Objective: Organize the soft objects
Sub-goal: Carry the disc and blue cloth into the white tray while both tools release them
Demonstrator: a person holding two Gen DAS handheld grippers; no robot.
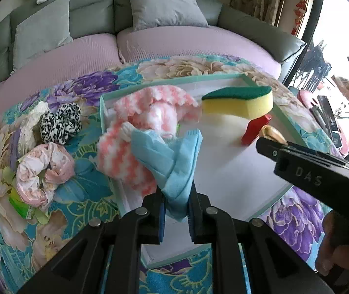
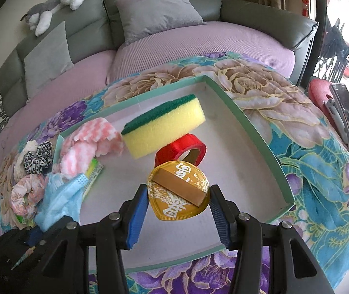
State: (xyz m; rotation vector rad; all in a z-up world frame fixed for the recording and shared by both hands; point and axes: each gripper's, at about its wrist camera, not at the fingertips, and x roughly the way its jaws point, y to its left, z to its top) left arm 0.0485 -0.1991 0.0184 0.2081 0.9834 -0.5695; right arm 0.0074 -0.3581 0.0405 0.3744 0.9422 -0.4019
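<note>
Nearby, scrunchies (image 1: 60,122) beside tray (image 1: 260,83)

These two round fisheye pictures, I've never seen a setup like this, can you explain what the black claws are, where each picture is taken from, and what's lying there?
The black claws are two-finger grippers that a person holds, one in each hand; there is no robot. Each gripper carries a camera that looks forward along its fingers, so each picture is one gripper's own view.

In the left view, the left gripper is pinching a light blue cloth.

In the right view, the right gripper has a gold heart-shaped box between its fingers, but whether it is gripping it I cannot tell.

Both hang over a shallow white tray on a flowered cloth. The tray holds a pink-and-white fluffy cloth, a yellow-green sponge and a red tape roll. Two scrunchies, leopard-print and pink floral, lie beside it.
</note>
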